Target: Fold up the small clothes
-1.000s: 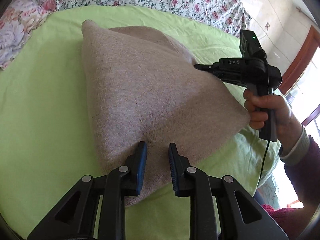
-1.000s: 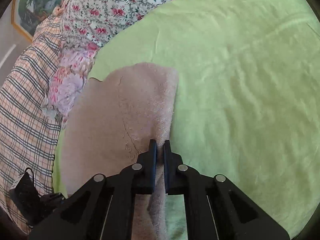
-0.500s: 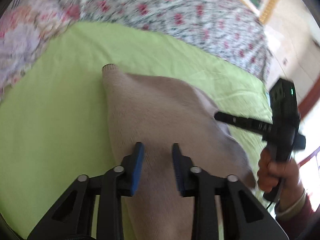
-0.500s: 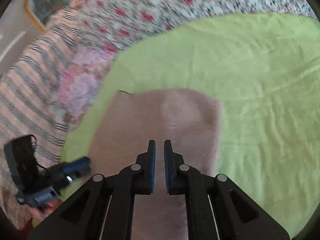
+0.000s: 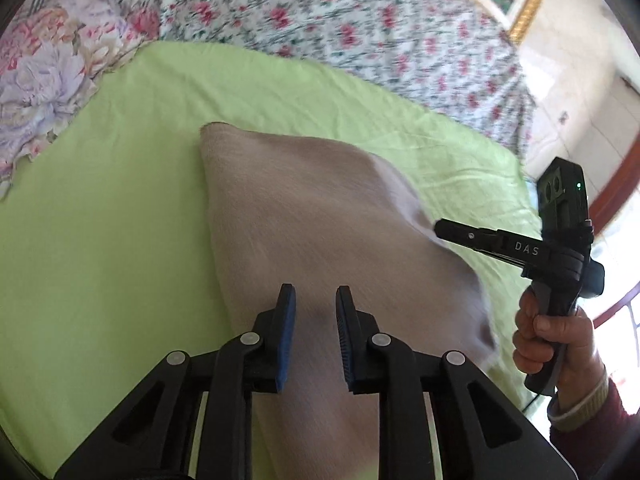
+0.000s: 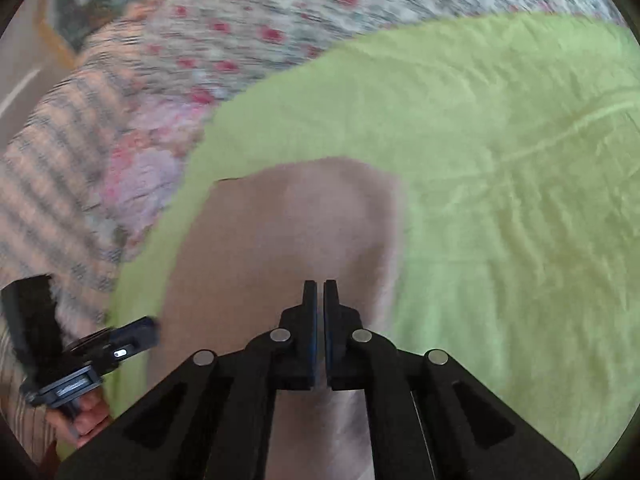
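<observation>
A beige knit garment [image 5: 320, 220] lies on the light green sheet [image 5: 100, 220], its near part lifted toward both grippers. My left gripper [image 5: 316, 300] has a gap between its blue pads, and the cloth passes through or under them; a grip is unclear. My right gripper [image 6: 320, 286] is shut on the garment [image 6: 280, 232] at its right edge. In the left wrist view the right gripper [image 5: 444, 228] touches the cloth's right side. In the right wrist view the left gripper [image 6: 140, 330] is at the cloth's left side.
A floral quilt [image 5: 340, 20] and floral pillow [image 5: 48, 72] lie beyond the green sheet [image 6: 500, 180]. A checked blanket [image 6: 52, 200] lies at the left. A framed picture [image 5: 520, 0] and a window are at the far right.
Both grippers have drawn back and risen, pulling the garment's near part up with them. The cloth now looks narrower and farther away. The right gripper stayed shut on it.
</observation>
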The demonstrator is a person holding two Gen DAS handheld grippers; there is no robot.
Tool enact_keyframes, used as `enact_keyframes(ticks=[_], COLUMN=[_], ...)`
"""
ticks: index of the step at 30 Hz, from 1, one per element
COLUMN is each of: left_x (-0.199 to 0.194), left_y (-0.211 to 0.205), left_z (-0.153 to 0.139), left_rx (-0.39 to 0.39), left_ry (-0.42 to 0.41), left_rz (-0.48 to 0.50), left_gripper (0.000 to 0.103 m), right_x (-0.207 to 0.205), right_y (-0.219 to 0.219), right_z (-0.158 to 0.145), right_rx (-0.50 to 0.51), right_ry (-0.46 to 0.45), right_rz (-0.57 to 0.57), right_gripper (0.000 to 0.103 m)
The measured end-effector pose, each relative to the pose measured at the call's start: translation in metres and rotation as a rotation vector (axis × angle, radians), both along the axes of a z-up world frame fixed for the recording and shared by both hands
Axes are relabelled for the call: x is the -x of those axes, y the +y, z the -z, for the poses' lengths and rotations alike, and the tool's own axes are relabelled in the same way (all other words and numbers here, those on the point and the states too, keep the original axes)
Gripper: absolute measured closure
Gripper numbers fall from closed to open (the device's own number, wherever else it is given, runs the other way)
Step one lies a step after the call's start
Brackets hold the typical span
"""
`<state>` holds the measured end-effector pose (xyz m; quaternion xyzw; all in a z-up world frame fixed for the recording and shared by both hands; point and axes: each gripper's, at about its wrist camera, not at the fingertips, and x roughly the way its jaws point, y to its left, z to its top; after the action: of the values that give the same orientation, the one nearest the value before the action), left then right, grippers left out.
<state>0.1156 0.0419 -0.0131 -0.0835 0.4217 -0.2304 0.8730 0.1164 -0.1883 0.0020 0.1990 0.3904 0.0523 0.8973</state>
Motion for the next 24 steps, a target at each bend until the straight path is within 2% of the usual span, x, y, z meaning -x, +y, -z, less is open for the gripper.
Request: enact_keyframes(ticks=[4, 8, 12, 14, 17, 19, 20, 22, 24], left_x=[0.033, 0.053, 0.071, 0.076, 0.085, 0.089, 0.09, 0.091, 0.092], left_y=[-0.006, -0.005, -0.004, -0.003, -0.004, -0.002, -0.001, -0.001, -0.002], left_z=[0.015, 0.043, 0.04, 0.039, 0.039, 0.044, 0.046, 0.05, 0.05], left_rx=[-0.031, -0.057, -0.061, -0.063, -0.083, -0.091, -0.093, -0.088, -0.104], left_ry=[0.022, 0.076, 0.055, 0.056, 0.045, 0.045, 0.048, 0.053, 0.044], left_rz=[0.04, 0.04, 0.041, 0.034, 0.027, 0.027, 0.025, 0.023, 0.025], left_gripper=[0.081, 0.082, 0.08, 0.079, 0.078, 0.077, 0.077, 0.077, 0.077], right_x=[0.024, 0.049, 0.067, 0.076, 0.095, 0.1, 0.1, 0.104, 0.102], right_y=[0.011, -0.003, 0.0, 0.005, 0.018, 0.021, 0.018, 0.006, 0.003], right_z=[0.022, 0.043, 0.042, 0.037, 0.03, 0.044, 0.051, 0.057, 0.056], right_rx=[0.1, 0.051, 0.058, 0.068, 0.133, 0.192, 0.183, 0.112, 0.099], right_ry=[0.088, 0.101, 0.08, 0.061, 0.014, 0.066, 0.083, 0.059, 0.064], right_rz=[0.001, 0.036, 0.057, 0.061, 0.029, 0.033, 0.039, 0.058, 0.063], right_gripper=[0.1, 0.103, 0.103, 0.099, 0.099, 0.099, 0.1, 0.1, 0.1])
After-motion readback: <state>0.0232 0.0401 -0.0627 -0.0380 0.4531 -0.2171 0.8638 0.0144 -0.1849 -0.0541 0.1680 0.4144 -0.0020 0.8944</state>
